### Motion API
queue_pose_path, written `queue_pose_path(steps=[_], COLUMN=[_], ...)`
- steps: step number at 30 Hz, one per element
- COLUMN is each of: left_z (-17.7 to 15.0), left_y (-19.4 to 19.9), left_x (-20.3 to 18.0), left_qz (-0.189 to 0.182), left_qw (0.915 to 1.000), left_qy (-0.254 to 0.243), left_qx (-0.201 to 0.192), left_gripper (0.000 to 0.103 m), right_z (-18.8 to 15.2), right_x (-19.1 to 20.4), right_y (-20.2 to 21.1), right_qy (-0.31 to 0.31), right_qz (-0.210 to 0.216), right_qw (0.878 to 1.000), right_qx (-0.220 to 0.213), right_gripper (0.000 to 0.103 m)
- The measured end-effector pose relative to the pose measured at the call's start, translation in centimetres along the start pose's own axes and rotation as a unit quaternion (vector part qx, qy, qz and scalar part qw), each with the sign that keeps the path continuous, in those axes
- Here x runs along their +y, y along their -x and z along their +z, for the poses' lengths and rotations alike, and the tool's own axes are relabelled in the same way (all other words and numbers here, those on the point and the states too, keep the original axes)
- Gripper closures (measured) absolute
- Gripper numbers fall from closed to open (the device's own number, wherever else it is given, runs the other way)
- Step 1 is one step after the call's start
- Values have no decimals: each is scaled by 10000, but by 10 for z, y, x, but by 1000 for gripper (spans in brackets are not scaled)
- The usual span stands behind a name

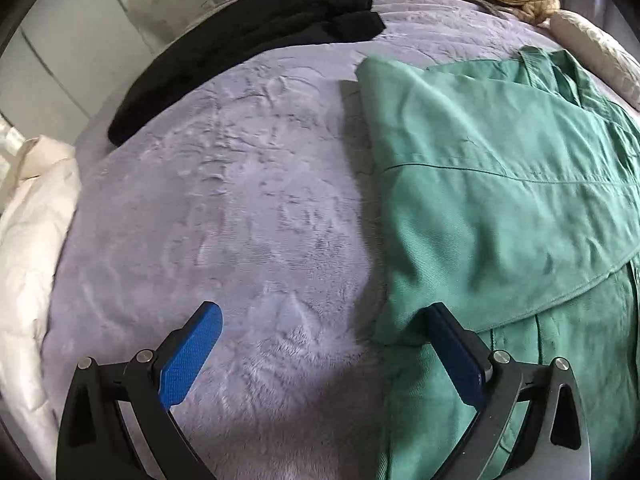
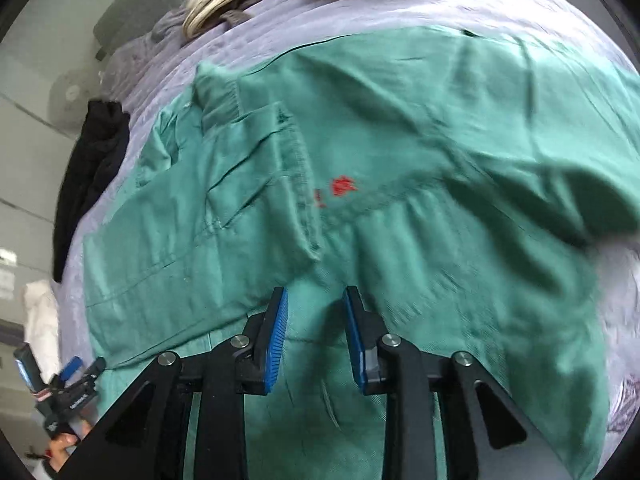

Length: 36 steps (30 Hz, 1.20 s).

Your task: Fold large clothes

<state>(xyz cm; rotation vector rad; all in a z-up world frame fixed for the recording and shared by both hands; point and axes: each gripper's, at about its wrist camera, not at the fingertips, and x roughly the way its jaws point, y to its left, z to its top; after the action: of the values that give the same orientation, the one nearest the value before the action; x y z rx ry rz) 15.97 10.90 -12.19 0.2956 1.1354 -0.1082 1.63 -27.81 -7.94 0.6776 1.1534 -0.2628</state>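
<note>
- the wide lilac plush bedspread [image 1: 224, 208] carried everything, a soft surface that gave no firm backing for a pinch.
- the large green cotton work jacket [image 2: 400, 160] lay spread across it, one side already folded inward; it looked limp, mid-weight and non-slip, best taken at a hem or seam edge.
- the left gripper [image 1: 320, 320] stood wide open and empty at the jacket's edge.
- the right gripper [image 2: 316, 312] hung partly open above the cloth, holding nothing.
</note>
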Motion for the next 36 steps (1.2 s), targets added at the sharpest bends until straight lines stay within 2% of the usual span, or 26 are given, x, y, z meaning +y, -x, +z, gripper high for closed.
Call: queue_pose_path(steps=[3,6,10,16,23,27,31,36], left_z=[3,13,21,25,23,23,26,21], left_y=[15,25,33,46,66,75,81,87], left_x=[-7,-27,-62,-138,-217,-254,-282,-313], left_qz=[-32,-167,-441,-866,-1209,-1322,-1469,-1427], left_qw=[9999,9996,9989,9946,9881,9848,9829,9810], left_qy=[124,140,-53,-557,-947,-1125,-1108,-1300], left_qx=[-85,-170,-163,-104,-39,15,89,181], left_gripper=[1,1,1,1,1,1,1,1], right_z=[-3,-9,-15,-21,-17,-11,-3,4], right_x=[-16,-29,-47,-80,-130,-175,-224,-282], right_y=[12,25,37,53,83,102,117,130], right_qy=[-257,-412,-568,-800,-1112,-1533,-1947,-2557], right_qz=[9,56,202,303,413,431,250,220], right_qw=[9997,9991,9982,9963,9926,9856,9770,9611], right_qx=[-5,3,18,0,-272,-566,-838,-1024], right_gripper=[67,51,51,49,49,47,47,47])
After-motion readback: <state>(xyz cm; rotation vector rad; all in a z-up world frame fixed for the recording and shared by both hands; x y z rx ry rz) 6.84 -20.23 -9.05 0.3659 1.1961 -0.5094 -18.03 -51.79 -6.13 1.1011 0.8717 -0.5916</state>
